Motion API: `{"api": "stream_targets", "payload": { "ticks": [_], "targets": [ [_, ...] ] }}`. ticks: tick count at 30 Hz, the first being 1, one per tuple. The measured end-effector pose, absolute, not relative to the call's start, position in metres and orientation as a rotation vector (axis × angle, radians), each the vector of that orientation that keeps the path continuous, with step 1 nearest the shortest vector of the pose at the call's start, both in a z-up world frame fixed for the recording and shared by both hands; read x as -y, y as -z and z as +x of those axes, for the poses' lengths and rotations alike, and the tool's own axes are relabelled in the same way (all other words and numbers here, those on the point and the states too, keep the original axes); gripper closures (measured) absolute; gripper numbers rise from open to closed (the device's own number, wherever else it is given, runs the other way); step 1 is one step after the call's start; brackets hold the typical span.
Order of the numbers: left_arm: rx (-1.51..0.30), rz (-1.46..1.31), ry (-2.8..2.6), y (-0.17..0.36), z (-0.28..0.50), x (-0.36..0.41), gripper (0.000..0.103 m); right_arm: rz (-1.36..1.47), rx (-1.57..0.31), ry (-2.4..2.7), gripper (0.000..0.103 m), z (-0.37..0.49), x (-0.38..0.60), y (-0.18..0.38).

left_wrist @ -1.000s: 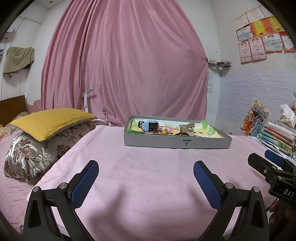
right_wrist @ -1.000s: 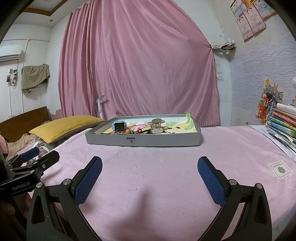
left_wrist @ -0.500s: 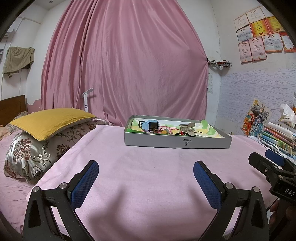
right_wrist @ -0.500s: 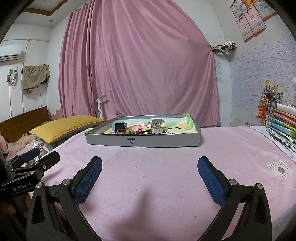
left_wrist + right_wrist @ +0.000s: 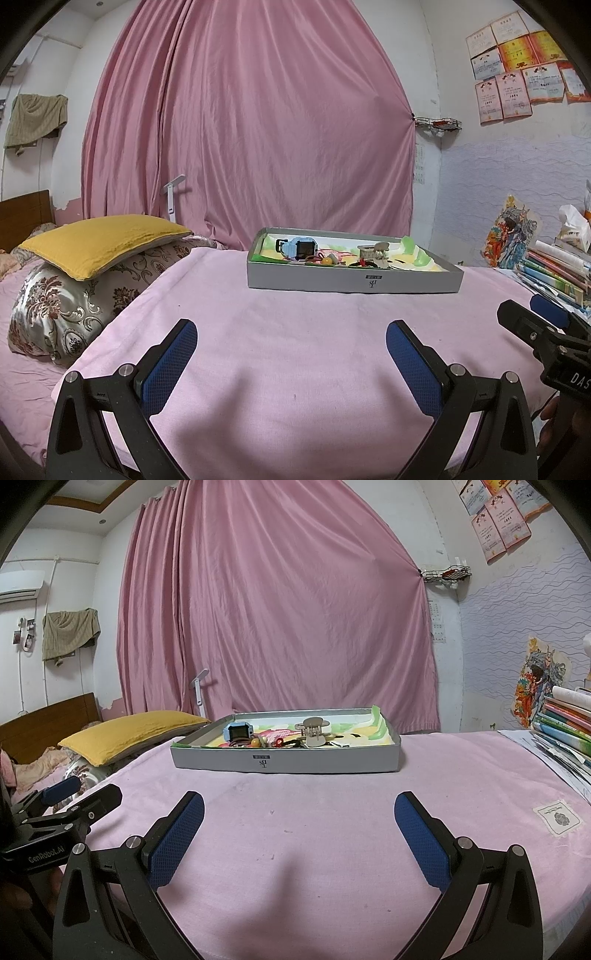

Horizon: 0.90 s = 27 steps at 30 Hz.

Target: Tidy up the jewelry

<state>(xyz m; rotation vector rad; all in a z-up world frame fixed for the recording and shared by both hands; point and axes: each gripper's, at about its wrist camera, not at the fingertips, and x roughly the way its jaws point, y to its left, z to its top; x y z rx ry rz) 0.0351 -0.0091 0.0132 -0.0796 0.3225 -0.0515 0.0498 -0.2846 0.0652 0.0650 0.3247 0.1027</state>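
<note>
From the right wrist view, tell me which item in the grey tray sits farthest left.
The light blue watch with the dark square screen. It stands at the left end of the cluster in the grey tray; the beige hair claw clip sits to its right.

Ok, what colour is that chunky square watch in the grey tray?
Light blue with a dark screen: the chunky square watch in the shallow grey tray shows best in the right wrist view.
</note>
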Motion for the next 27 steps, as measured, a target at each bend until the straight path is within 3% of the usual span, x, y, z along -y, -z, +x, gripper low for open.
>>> {"api": "stream_targets", "payload": {
  "ticks": [27],
  "targets": [
    [-0.325, -0.085, 0.075, -0.0126, 0.0366, 0.0088, 0.000, 0.066, -0.328, -0.105, 0.002, 0.0496, 0.2840, -0.0649]
  ]
}}
